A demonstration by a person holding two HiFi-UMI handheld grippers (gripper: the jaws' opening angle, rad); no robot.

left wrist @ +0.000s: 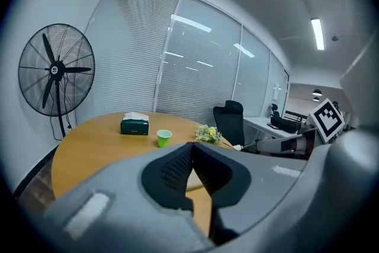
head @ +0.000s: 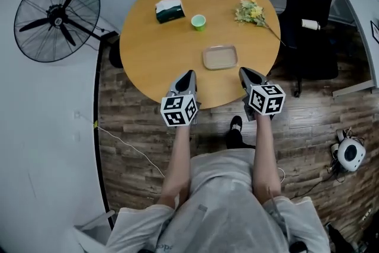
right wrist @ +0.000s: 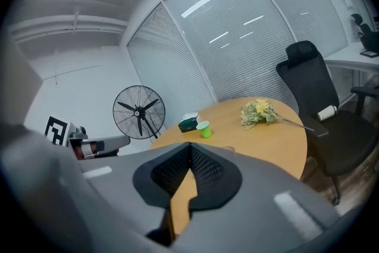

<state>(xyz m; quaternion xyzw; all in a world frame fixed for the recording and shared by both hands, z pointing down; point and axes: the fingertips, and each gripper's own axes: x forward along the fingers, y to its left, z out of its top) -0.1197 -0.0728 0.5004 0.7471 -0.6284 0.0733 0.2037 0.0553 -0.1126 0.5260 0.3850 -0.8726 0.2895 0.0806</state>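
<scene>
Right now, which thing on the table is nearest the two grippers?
The shallow beige tray; the green cup, tissue box and flowers all sit farther back.

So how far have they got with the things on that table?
Nothing looks done yet: the tray is bare, and the cup, tissue box and flowers sit apart from it on the table. In hand, nothing: the left gripper and right gripper are shut and empty at the near edge, nearest the tray. All handling is left.
</scene>
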